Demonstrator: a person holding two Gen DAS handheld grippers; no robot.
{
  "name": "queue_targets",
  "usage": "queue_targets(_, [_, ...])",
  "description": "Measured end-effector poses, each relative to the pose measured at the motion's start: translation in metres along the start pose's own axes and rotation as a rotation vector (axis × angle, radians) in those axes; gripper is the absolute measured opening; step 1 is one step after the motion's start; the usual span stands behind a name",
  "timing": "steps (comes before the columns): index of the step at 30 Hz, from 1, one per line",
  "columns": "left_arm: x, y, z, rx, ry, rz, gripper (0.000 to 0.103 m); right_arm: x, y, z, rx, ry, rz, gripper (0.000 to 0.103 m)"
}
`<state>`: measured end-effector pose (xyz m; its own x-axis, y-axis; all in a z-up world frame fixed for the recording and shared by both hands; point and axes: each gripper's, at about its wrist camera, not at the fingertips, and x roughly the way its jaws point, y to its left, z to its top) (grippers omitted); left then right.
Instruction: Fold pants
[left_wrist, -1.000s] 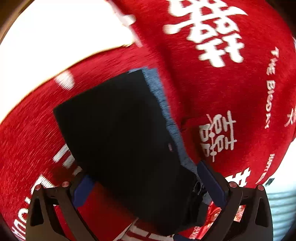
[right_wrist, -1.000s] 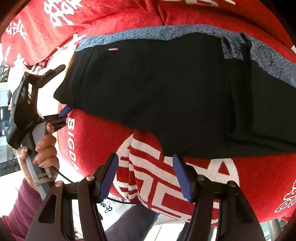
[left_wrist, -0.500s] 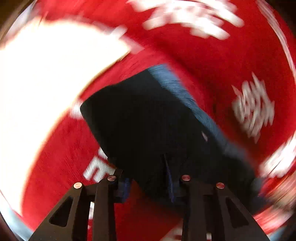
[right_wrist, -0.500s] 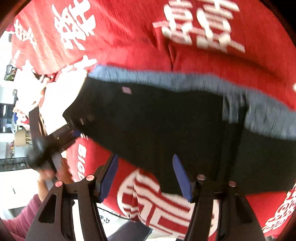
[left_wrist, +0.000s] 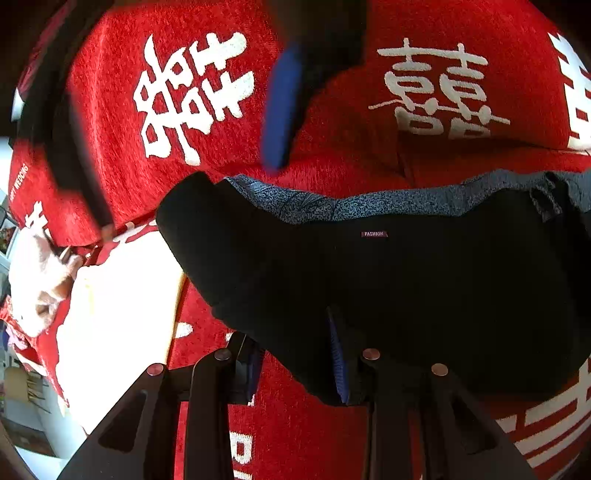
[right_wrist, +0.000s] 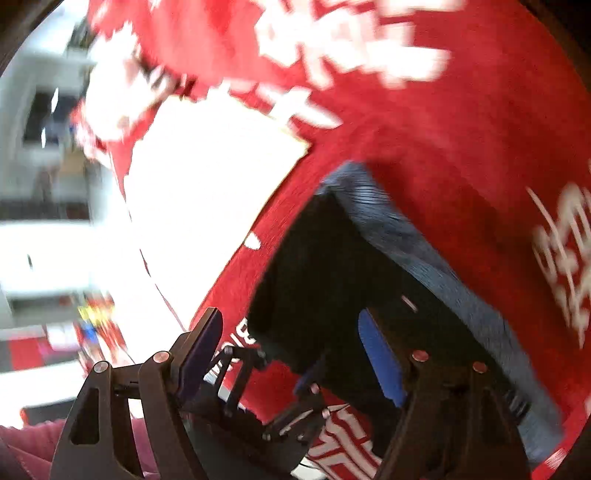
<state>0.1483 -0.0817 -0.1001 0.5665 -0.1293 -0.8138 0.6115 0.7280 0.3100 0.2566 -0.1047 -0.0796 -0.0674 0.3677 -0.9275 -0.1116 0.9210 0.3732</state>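
Note:
Folded black pants (left_wrist: 406, 295) with a blue-grey patterned waistband (left_wrist: 369, 203) lie on a red cloth (left_wrist: 351, 147) printed with white characters. At the near edge my left gripper (left_wrist: 295, 365) is shut on the black fabric; it also shows low in the right wrist view as the left gripper (right_wrist: 284, 369). My right gripper (right_wrist: 291, 354) hangs above the pants' (right_wrist: 325, 266) left end, its jaws opening and its pads clear of the fabric. In the left wrist view its blurred blue pad (left_wrist: 280, 110) shows at the top.
A bright white sheet (left_wrist: 118, 314) lies on the red cloth left of the pants, seen again as the white sheet (right_wrist: 207, 192). A pale object (left_wrist: 37, 277) sits at the far left. A pink sleeve (right_wrist: 22, 450) shows bottom left.
The left gripper went from wide open to shut on the pants' near edge. The right gripper swung left over the pants' left end, rolled, and its jaws widened.

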Motion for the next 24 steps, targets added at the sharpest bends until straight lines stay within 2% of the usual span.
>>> queue_targets(2, [-0.002, -0.001, -0.002, 0.001, -0.002, 0.002, 0.033, 0.021, 0.007, 0.010, -0.014, 0.075, -0.037, 0.079])
queue_targets(5, [-0.003, -0.001, -0.001, -0.002, -0.001, 0.002, 0.033, 0.044, 0.001, 0.018, -0.001, 0.138, -0.087, 0.079])
queue_targets(7, [-0.001, -0.002, -0.001, 0.000, 0.011, -0.014, 0.033, 0.050, -0.005, 0.017, 0.010, 0.153, -0.078, 0.043])
queue_targets(8, [-0.002, -0.002, -0.001, 0.003, 0.012, -0.019, 0.033, 0.050, -0.009, 0.013, 0.026, 0.144, -0.064, 0.020])
queue_targets(11, [-0.013, -0.008, 0.003, 0.033, -0.017, -0.022, 0.033, 0.036, -0.016, 0.001, 0.040, 0.080, -0.035, 0.018])
queue_targets(16, [-0.046, -0.020, 0.023, 0.052, -0.072, -0.076, 0.033, -0.004, -0.046, -0.039, 0.113, -0.063, 0.099, 0.018])
queue_targets(20, [-0.083, -0.042, 0.040, 0.102, -0.141, -0.117, 0.033, -0.047, -0.081, -0.090, 0.199, -0.202, 0.234, 0.018])
queue_targets(24, [-0.122, -0.076, 0.061, 0.146, -0.196, -0.204, 0.033, -0.093, -0.113, -0.150, 0.257, -0.355, 0.318, 0.018])
